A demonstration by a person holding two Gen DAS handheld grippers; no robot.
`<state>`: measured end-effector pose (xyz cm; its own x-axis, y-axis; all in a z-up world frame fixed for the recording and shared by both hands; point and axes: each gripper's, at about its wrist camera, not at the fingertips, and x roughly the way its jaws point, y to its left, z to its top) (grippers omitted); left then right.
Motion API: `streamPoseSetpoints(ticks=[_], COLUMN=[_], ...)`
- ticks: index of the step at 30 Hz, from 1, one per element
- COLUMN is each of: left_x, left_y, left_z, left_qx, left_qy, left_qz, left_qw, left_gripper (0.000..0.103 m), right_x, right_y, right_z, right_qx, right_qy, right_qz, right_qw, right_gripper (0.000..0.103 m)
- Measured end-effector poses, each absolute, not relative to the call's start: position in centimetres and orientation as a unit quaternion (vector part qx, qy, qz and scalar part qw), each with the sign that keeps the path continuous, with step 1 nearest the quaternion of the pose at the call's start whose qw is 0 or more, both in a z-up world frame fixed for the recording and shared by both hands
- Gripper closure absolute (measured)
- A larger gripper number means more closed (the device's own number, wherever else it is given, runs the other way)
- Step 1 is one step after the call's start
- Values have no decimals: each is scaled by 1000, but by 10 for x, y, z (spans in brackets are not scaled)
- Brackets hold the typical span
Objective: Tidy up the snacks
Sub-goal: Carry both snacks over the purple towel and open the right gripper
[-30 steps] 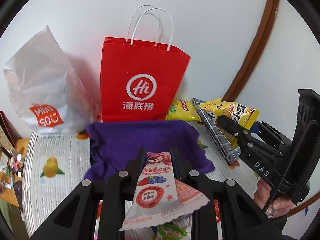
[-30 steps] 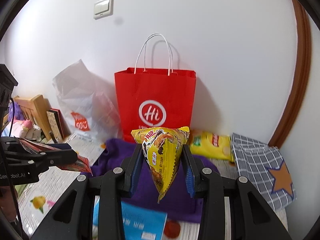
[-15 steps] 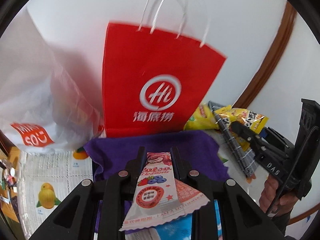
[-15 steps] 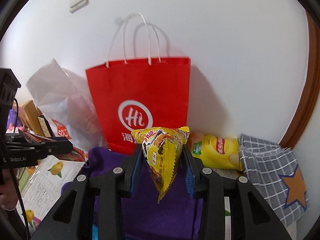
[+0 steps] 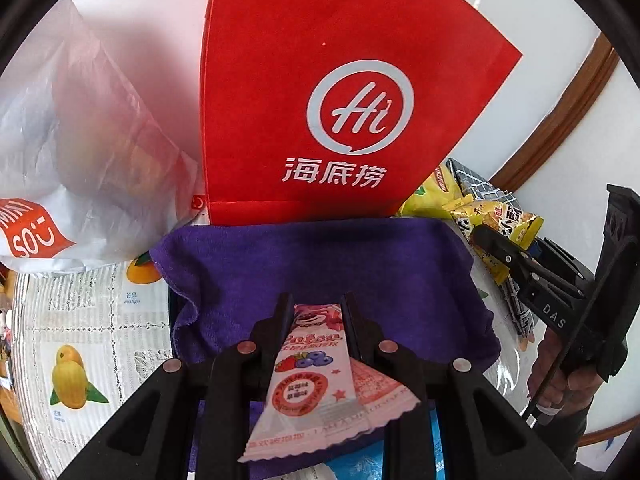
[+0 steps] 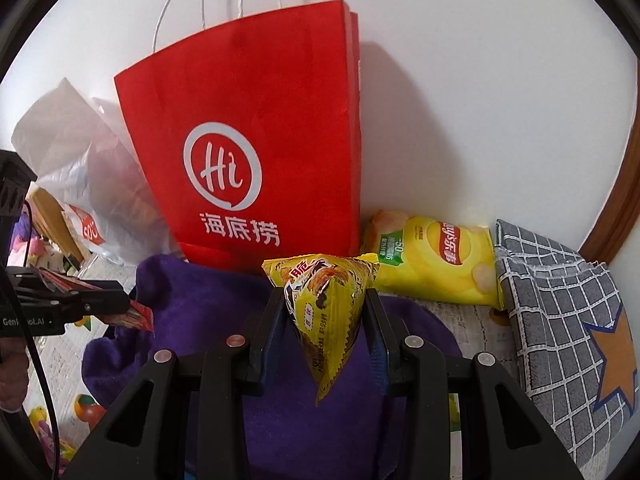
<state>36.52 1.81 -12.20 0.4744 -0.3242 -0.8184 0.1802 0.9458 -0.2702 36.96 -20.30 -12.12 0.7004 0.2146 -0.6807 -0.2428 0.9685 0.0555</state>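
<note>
My left gripper (image 5: 316, 304) is shut on a pink strawberry-blueberry snack packet (image 5: 316, 376), held over a purple cloth (image 5: 320, 264) in front of a red paper bag (image 5: 332, 100). My right gripper (image 6: 326, 300) is shut on a yellow snack packet (image 6: 326, 312), also above the purple cloth (image 6: 208, 300) and close to the red paper bag (image 6: 248, 140). The right gripper with its yellow packet (image 5: 500, 224) shows at the right of the left wrist view. The left gripper (image 6: 132, 312) shows at the left of the right wrist view.
A white plastic bag (image 5: 72, 152) stands left of the red bag. A yellow chip bag (image 6: 436, 260) and a grey checked cloth with an orange star (image 6: 568, 320) lie at the right by the wall. A fruit-print table cover (image 5: 80, 340) lies underneath.
Both grippers have moved forward toward the red bag, which now fills much more of both views. Both packets stay gripped.
</note>
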Motion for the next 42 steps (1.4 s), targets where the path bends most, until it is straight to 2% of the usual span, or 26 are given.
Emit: streamPoseSetpoints(ticks=[17,42], left_x=[371,374], left_y=[20,10], left_z=[-131,-144], left_qx=[-67,-42], left_qy=[506,531], left_qz=[-136,-139], left_qw=[849,835], left_gripper=[80,80], right_x=[376,381], right_y=[-174,-175], right_z=[-153,-162], right_qx=[-66,-85], right_qy=[409,430], right_qz=[141,129], right_qw=[899,890], right_gripper=[65,64])
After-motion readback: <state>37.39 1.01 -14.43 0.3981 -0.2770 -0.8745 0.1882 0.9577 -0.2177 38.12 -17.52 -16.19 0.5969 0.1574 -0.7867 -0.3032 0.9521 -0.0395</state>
